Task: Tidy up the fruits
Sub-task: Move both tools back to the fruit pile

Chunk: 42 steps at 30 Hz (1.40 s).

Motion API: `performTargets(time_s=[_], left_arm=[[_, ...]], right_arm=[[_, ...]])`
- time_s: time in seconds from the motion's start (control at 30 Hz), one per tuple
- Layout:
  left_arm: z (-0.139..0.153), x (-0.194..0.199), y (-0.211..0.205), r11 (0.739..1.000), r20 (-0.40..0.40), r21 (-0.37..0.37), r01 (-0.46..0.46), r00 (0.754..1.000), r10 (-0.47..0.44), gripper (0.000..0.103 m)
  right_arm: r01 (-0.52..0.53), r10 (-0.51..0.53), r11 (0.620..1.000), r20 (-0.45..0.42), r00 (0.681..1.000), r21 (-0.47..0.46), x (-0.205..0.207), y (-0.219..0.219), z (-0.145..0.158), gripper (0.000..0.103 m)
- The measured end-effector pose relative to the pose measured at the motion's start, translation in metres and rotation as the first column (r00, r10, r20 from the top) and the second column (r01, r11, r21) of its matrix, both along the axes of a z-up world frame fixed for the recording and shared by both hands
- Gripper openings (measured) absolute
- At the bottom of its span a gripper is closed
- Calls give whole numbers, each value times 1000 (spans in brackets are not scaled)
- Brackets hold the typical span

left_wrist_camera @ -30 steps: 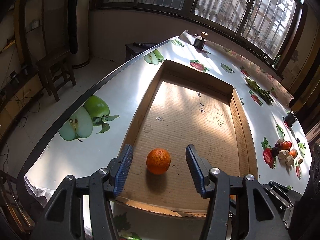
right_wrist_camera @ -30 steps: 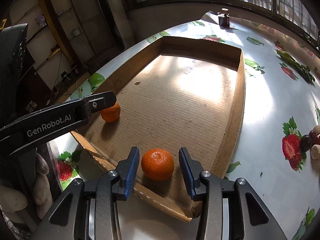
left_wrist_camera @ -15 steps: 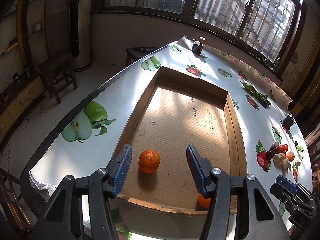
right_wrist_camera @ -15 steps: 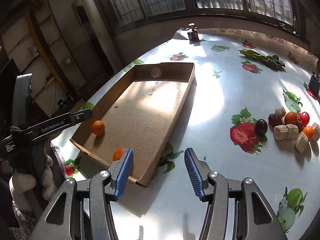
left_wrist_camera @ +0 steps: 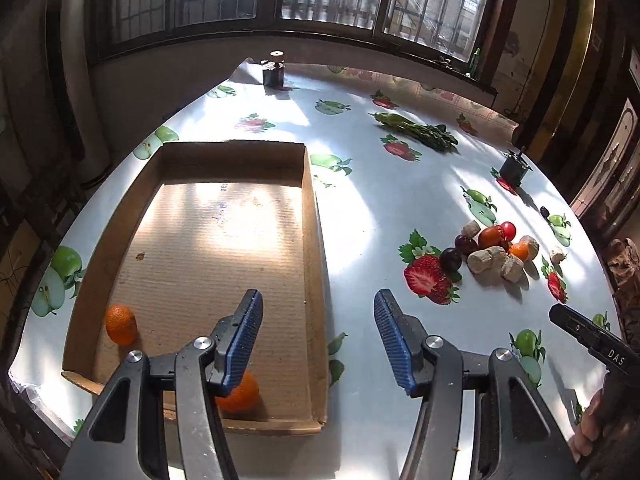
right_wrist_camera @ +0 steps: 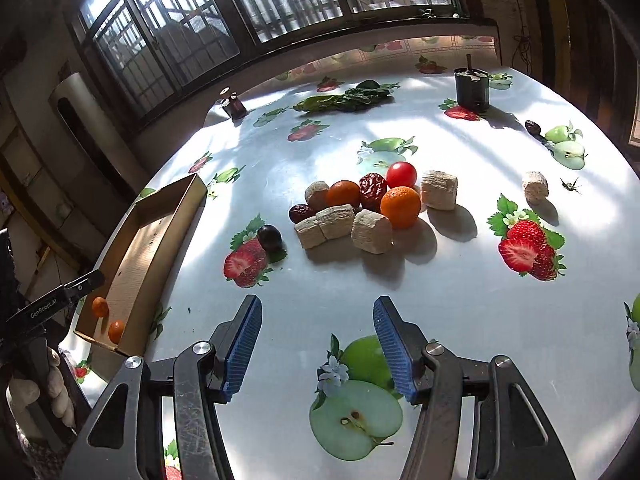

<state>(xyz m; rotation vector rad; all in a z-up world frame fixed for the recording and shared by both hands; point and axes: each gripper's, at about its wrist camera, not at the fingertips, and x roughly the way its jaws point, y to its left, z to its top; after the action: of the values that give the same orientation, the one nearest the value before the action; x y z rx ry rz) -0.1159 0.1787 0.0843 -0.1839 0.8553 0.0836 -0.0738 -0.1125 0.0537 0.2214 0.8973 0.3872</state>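
Both tongs hang released over a fruit-print surface [right_wrist_camera: 460, 292]. Left tongs [left_wrist_camera: 316, 340] gape above the right wall of a shallow cardboard tray [left_wrist_camera: 312, 240], nothing between the blue pads. Right tongs [right_wrist_camera: 316, 344] have just been spreading their jaws, which hold nothing; they sit over a printed green apple [right_wrist_camera: 356, 416].

Two small oranges lie in the tray's near end: one orange [left_wrist_camera: 120, 325] at the tray's 8 o'clock corner by the left wall, the second orange [left_wrist_camera: 242, 396] at about 6 o'clock against the near wall, partly hidden behind the left tongs' left finger [left_wrist_camera: 240, 344].

Well apart from the tray, toward 2 o'clock in the left wrist view, sits the unsorted pile [right_wrist_camera: 360, 208]: another orange [right_wrist_camera: 401, 206], a cherry tomato [right_wrist_camera: 401, 175], a wrinkled red date [right_wrist_camera: 372, 189], and pale cork-like chunks, all touching or just beside one another. A dark plum [right_wrist_camera: 269, 237] rests alone at the pile's 8 o'clock, on a printed strawberry.

Leafy greens [right_wrist_camera: 344, 98] lie at 12 o'clock near the window, a dark cup [right_wrist_camera: 472, 90] at 1 o'clock.
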Motion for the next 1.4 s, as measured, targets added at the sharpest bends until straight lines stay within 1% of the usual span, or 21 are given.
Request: performTargets(time_s=[0.1,0.2,0.27,0.33,0.37,0.43,0.53,0.6,0.67,0.73,0.8,0.87,0.97,1.07,1.17,1.27,1.37,1.4], left_arm=[[-1,16,-45,994,-10,1,113,994,-113,57],[-2,35,-79,977,-35,-18,211,977,-212,57],[-2,47,-98,967,-45,-18,254,966,-255,60],[-2,58,-110,961,-43,2,278,960,-277,68],[-3,64,-114,959,-44,11,284,958,-284,68],[-6,78,-118,957,-50,9,290,956,-290,68],[-14,100,-116,962,-69,-24,272,960,-273,68],[-18,115,-109,969,-75,-53,242,966,-246,68],[-22,129,-98,974,-76,-97,203,975,-211,68],[-25,139,-84,978,-69,-134,160,983,-171,68],[-30,144,-71,979,-68,-164,120,989,-133,68],[-35,147,-63,978,-69,-183,103,991,-117,68],[-40,147,-64,973,-52,-195,125,989,-137,68],[-47,146,-72,966,-43,-195,172,982,-183,68],[-57,147,-80,959,-72,-181,219,969,-235,68],[-60,144,-82,956,-89,-157,248,961,-263,68],[-60,141,-81,955,-100,-143,261,956,-277,67],[-60,140,-79,954,-103,-144,262,955,-278,64]], right_arm=[[50,-50,999,-15,999,20,5,-23,-2,62],[85,-84,996,-30,996,18,12,-39,-4,62],[102,-101,995,-37,994,10,17,-47,-4,63],[112,-111,994,-40,993,4,22,-53,-4,63],[114,-113,994,-42,993,3,24,-54,-4,63],[113,-113,994,-44,993,2,30,-57,-2,65],[97,-97,995,-43,994,-8,39,-54,4,65],[85,-86,996,-32,996,-21,46,-51,10,65],[82,-83,996,-12,996,-33,55,-47,18,65],[93,-92,995,10,996,-35,65,-44,23,68],[113,-112,993,31,993,-31,75,-43,24,69],[125,-124,992,41,991,-35,82,-39,19,69],[121,-120,993,30,992,-13,89,-34,5,69],[120,-120,993,22,993,-2,91,-32,-8,69],[109,-110,994,34,993,20,89,-35,-13,69],[37,-39,998,50,998,41,85,-30,-12,69],[-28,28,999,48,998,16,81,-13,-16,69],[-50,50,999,41,998,2,81,-6,-20,67]])
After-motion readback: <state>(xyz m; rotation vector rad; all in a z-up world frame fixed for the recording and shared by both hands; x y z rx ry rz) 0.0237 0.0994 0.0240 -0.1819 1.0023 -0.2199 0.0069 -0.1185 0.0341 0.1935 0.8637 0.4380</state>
